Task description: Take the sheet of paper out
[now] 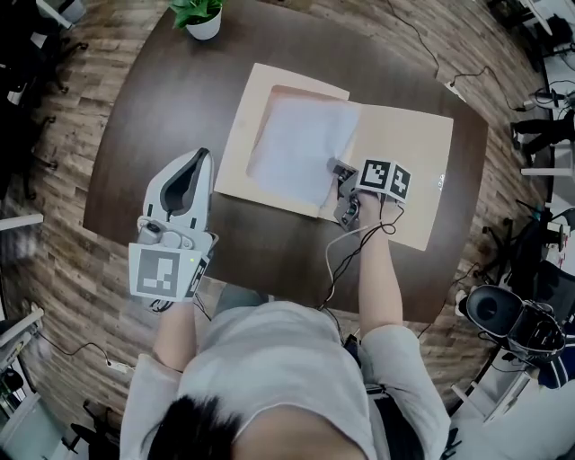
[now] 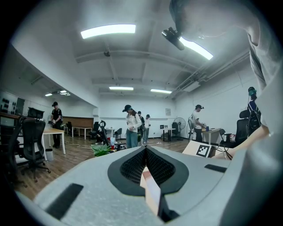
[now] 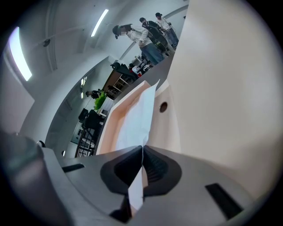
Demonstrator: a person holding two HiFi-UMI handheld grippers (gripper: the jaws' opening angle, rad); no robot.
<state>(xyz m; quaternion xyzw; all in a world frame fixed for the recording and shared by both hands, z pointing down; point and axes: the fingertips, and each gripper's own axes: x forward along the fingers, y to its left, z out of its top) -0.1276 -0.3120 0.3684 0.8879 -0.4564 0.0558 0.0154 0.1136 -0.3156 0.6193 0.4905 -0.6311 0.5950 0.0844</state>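
An open beige folder (image 1: 418,148) lies on the dark round table (image 1: 171,108). A white sheet of paper (image 1: 296,144) rests in its left half. My right gripper (image 1: 340,177) points down at the sheet's near right edge. In the right gripper view its jaws (image 3: 142,150) are shut on that sheet (image 3: 137,117), which runs up from the grip beside the folder's flap (image 3: 216,88). My left gripper (image 1: 204,155) hovers left of the folder, apart from it. Its jaws (image 2: 146,152) are together, with a pale sliver between them that I cannot identify.
A potted plant (image 1: 199,16) stands at the table's far edge. A black cable (image 1: 346,253) trails from the right gripper over the near edge. Office chairs (image 1: 503,314) stand on the wood floor to the right. Several people (image 2: 131,126) stand at desks across the room.
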